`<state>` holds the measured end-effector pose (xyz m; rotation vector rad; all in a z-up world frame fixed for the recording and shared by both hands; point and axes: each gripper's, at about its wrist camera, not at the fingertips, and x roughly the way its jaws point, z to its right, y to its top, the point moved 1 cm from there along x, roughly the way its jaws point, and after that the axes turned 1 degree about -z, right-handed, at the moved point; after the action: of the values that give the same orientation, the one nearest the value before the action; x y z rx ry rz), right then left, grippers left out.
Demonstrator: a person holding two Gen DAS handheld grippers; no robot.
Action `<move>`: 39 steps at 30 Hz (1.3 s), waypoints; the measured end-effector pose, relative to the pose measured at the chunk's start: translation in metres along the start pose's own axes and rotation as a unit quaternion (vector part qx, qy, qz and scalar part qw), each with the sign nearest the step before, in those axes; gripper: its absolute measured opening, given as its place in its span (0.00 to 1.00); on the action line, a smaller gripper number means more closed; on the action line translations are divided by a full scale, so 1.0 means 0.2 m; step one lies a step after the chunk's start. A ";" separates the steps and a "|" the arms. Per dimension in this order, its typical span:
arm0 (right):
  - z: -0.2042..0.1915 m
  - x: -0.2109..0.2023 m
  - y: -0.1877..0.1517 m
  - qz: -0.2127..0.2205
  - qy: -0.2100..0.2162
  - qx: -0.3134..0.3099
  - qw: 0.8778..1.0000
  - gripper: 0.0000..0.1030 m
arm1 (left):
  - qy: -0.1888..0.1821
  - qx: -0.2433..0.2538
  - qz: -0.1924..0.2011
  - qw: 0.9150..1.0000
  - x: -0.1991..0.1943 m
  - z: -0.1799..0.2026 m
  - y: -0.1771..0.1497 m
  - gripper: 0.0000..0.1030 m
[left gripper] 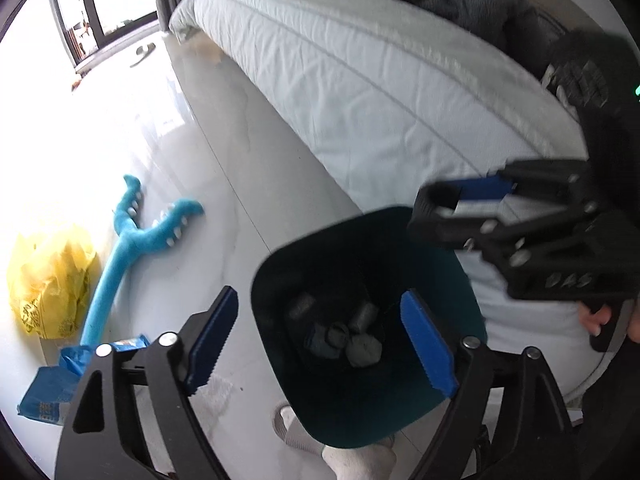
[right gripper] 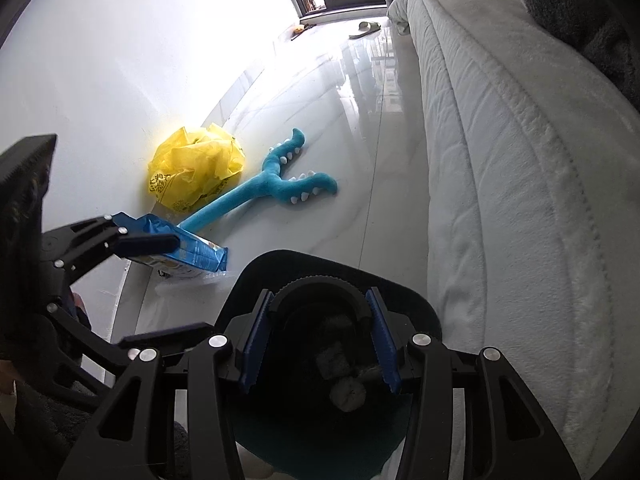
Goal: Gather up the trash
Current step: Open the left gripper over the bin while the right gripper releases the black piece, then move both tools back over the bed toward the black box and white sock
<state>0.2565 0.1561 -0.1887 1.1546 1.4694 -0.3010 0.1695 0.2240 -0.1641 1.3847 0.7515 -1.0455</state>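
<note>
A dark teal trash bin (left gripper: 360, 412) stands on the floor by the bed, with several grey crumpled wads (left gripper: 362, 346) at its bottom. My left gripper (left gripper: 320, 344) is open and empty above the bin's left side. My right gripper (right gripper: 318, 340) is shut on a black ribbed ring-shaped object (right gripper: 318, 286) and holds it over the bin (right gripper: 404, 300); it also shows in the left wrist view (left gripper: 460, 208). A yellow plastic bag (right gripper: 196, 170), a blue snack packet (right gripper: 188, 250) and a blue plush toy (right gripper: 264, 190) lie on the floor to the left.
A bed with a white quilt (right gripper: 500, 160) runs along the right side. A slipper (right gripper: 364, 29) lies far off by the glass door. A socked foot (left gripper: 352, 456) is next to the bin. The glossy floor (right gripper: 360, 120) stretches ahead.
</note>
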 end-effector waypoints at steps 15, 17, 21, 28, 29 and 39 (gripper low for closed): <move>-0.05 0.30 -0.12 -0.088 -0.010 -0.009 0.996 0.47 | 0.020 -0.061 0.146 0.987 -0.29 -0.14 0.10 0.91; -0.07 0.33 -0.12 -0.098 -0.010 -0.016 0.995 0.47 | 0.024 -0.061 0.170 0.983 -0.35 -0.14 0.12 0.91; -0.10 0.38 -0.16 -0.118 -0.013 -0.030 0.993 0.47 | 0.024 -0.060 0.204 0.977 -0.43 -0.12 0.16 0.91; -0.15 0.42 -0.22 -0.154 -0.023 -0.058 0.986 0.51 | 0.014 -0.067 0.250 0.966 -0.56 -0.08 0.22 0.92; -0.16 0.42 -0.22 -0.156 -0.024 -0.060 0.986 0.56 | 0.014 -0.068 0.256 0.964 -0.58 -0.07 0.23 0.92; -0.15 0.23 -0.16 -0.113 -0.008 -0.053 0.992 0.70 | 0.005 -0.075 0.306 0.949 -0.70 0.04 0.36 0.93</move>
<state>0.2205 0.1850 -0.2325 0.9000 1.5848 -0.3811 0.1784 0.2290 -0.0074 1.3638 0.3517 -0.4817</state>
